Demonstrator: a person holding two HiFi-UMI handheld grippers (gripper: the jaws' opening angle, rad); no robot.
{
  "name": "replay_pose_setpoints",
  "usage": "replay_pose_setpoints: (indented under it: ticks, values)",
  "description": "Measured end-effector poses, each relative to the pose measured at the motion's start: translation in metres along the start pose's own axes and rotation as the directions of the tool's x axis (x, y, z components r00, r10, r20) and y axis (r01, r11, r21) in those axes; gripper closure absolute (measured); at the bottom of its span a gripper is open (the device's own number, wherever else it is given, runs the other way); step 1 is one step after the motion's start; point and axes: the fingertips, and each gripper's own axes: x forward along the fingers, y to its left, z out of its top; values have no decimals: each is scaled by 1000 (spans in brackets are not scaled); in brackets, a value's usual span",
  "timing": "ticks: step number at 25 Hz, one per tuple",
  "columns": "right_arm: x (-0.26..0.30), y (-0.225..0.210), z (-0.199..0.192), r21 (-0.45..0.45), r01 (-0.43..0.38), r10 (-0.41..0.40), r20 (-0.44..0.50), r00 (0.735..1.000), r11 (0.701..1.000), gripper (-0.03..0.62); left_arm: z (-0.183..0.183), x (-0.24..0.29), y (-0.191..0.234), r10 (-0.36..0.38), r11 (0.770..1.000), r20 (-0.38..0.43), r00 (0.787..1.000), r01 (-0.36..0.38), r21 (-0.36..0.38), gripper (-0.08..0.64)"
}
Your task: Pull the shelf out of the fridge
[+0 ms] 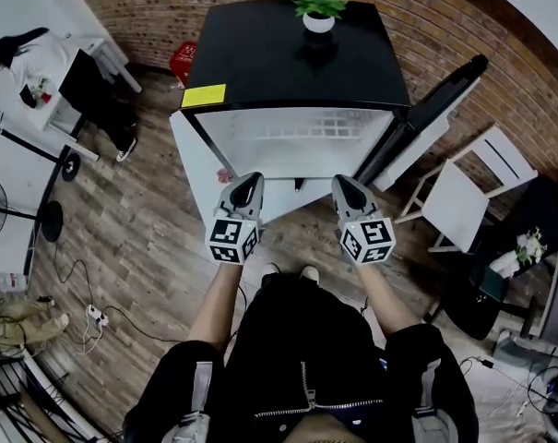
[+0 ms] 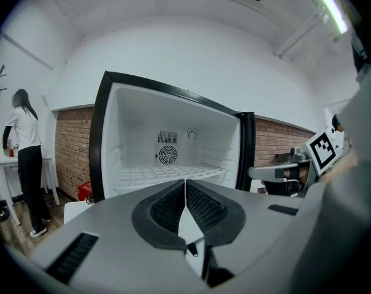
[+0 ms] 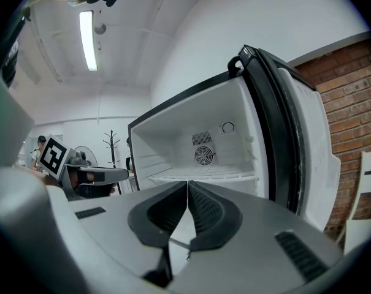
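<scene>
Approach stage, it is judged: the left gripper point(image 1: 249, 183) and right gripper point(image 1: 345, 185) are held shut and empty before the open fridge point(image 1: 297, 63), the shelf point(image 1: 320, 125) is seen seated inside, and the jaws must next be opened onto its front edge.

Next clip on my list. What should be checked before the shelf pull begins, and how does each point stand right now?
1. Open door on the fridge: ok.
2. Bare shelf in view inside: ok.
3. Jaws of left tool open for the shelf edge: not ok, shut and empty.
4. Jaws of right tool open: not ok, shut and empty.
5. Both at the shelf edge: not ok, they are short of the fridge.
6. Whether the shelf slides freely: cannot tell.
</scene>
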Motion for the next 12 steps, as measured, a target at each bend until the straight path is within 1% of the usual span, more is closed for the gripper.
replay_pose_setpoints:
  ticks: [4,6,9,10,12]
  values:
    - [6,-7,-4,38,30,-30,-6,1000,999,574,4,7,7,-9,1000,-3,1000,9,8,535]
    - [10,-12,-11,76,49,-47,-20,999,996,557,5,11,10,-17,1000,-3,1000,17,7,537]
    - [15,-18,-20,150,70,-66,-31,997,986,512,5,14,14,-29,1000,-2,1000,29,5,537]
    - [16,-18,-22,161,74,-70,-31,997,984,499,4,15,15,-31,1000,-2,1000,31,2,537]
    - [19,-17,-25,176,77,-72,-35,997,981,492,3,15,18,-33,999,-2,999,33,-3,536]
